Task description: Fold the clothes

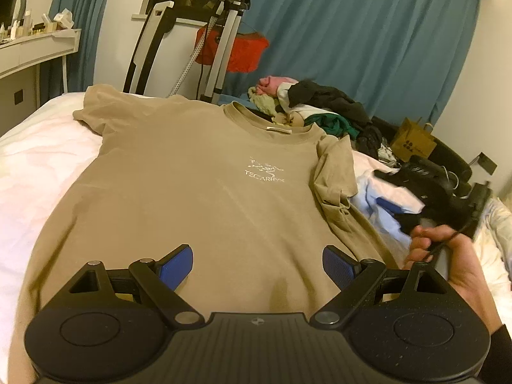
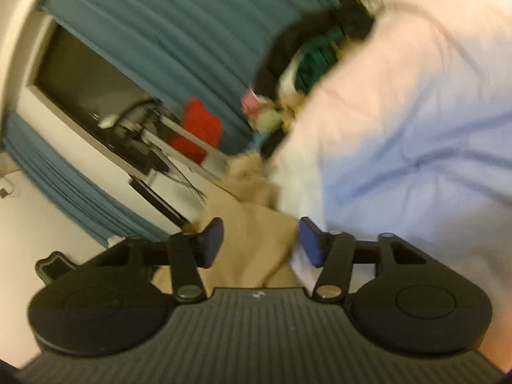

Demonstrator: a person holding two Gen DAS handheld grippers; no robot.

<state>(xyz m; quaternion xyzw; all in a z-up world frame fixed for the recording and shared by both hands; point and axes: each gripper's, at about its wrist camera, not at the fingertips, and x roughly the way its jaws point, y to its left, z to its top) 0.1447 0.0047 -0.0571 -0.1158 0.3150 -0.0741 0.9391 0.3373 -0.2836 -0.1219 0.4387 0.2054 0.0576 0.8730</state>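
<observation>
A tan T-shirt [image 1: 198, 192] with a white chest logo lies face up and spread flat on the white bed [image 1: 38, 166]. Its right sleeve [image 1: 336, 172] is folded in over the body. My left gripper [image 1: 257, 267] is open and empty, hovering over the shirt's lower half. My right gripper [image 1: 396, 206] shows in the left wrist view, blurred, at the shirt's right edge. In the tilted, blurred right wrist view, my right gripper [image 2: 260, 241] is open, with tan shirt cloth [image 2: 252, 243] below the gap between its blue pads.
A pile of mixed clothes [image 1: 320, 105] lies at the bed's far right. A light blue sheet [image 2: 416, 147] lies right of the shirt. A garment steamer stand [image 1: 220, 41], teal curtains [image 1: 368, 32], a white shelf [image 1: 38, 48] and a paper bag [image 1: 412, 140] stand behind.
</observation>
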